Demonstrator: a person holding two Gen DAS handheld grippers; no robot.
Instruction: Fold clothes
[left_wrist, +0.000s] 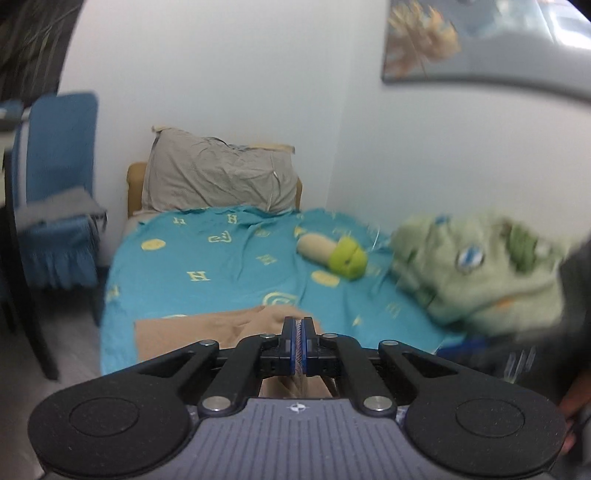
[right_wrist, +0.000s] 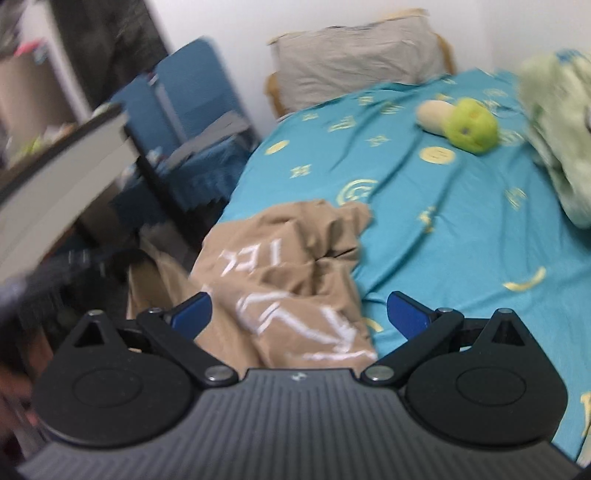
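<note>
A tan garment (left_wrist: 207, 332) with white print lies crumpled at the near end of a bed with a turquoise sheet (left_wrist: 221, 266). In the left wrist view my left gripper (left_wrist: 299, 321) is shut, its blue pads pressed together on a thin fold of the tan cloth, which bunches just beneath them. In the right wrist view the same tan garment (right_wrist: 295, 251) hangs over the bed's near left edge. My right gripper (right_wrist: 298, 299) stands open just above it, one blue finger on each side of the cloth, with nothing pinched.
A grey pillow (left_wrist: 218, 177) leans at the head of the bed. A beige and green plush toy (left_wrist: 340, 254) and a heaped pale green blanket (left_wrist: 480, 273) lie on the right side. A blue chair (left_wrist: 55, 184) stands left of the bed, near a white desk edge (right_wrist: 55, 177).
</note>
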